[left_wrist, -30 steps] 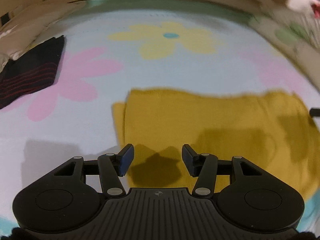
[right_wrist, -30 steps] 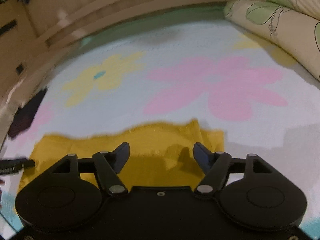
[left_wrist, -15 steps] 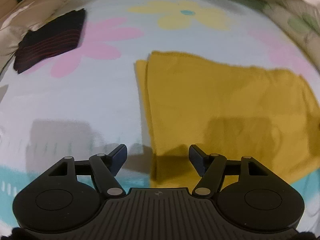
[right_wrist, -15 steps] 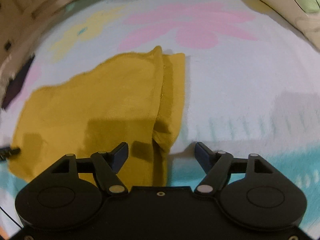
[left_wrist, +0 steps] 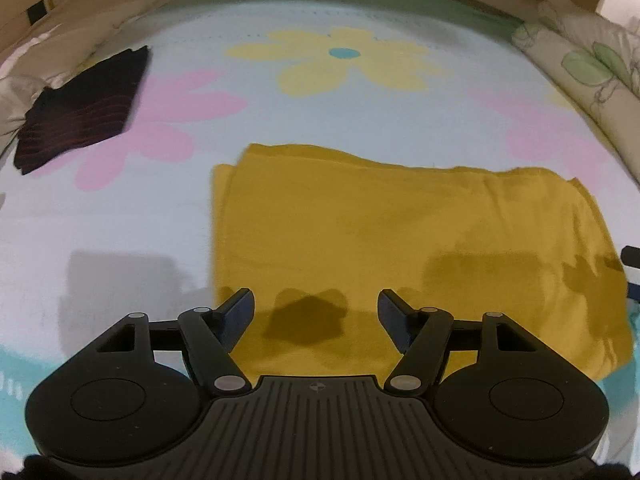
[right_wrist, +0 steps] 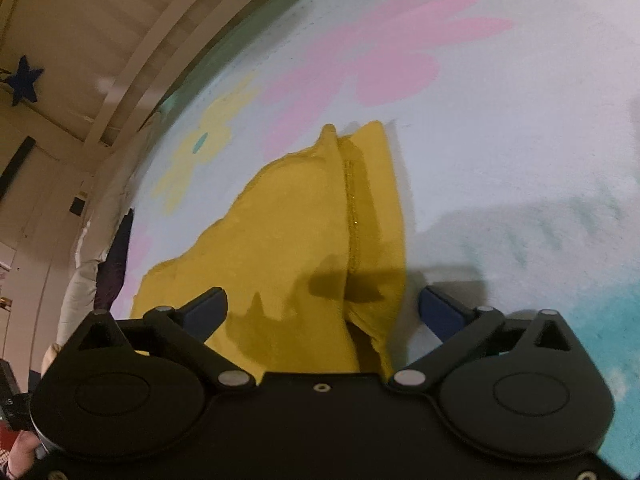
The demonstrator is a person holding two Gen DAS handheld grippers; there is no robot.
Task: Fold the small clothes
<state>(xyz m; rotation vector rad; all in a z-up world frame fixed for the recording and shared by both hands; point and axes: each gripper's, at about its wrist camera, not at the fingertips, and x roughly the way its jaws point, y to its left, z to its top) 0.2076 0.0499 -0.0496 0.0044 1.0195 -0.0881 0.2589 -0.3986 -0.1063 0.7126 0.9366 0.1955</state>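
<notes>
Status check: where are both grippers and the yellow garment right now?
Left gripper open, over the near edge of the yellow garment. Right gripper open, straddling its right end. Garment flat on the flowered sheet. Dark striped cloth well clear.

Both the left gripper (left_wrist: 316, 312) and the right gripper (right_wrist: 323, 312) are being shown as matte black linkages with silver pivot screws, round housings and dark blue finger pads (left_wrist: 240, 308).

Both wrist views look forward and down from just above the bed (left_wrist: 120, 216), close over the yellow garment (left_wrist: 380, 232). The right view tilts, wall at upper left. Both share the garment (right_wrist: 280, 232).
</notes>
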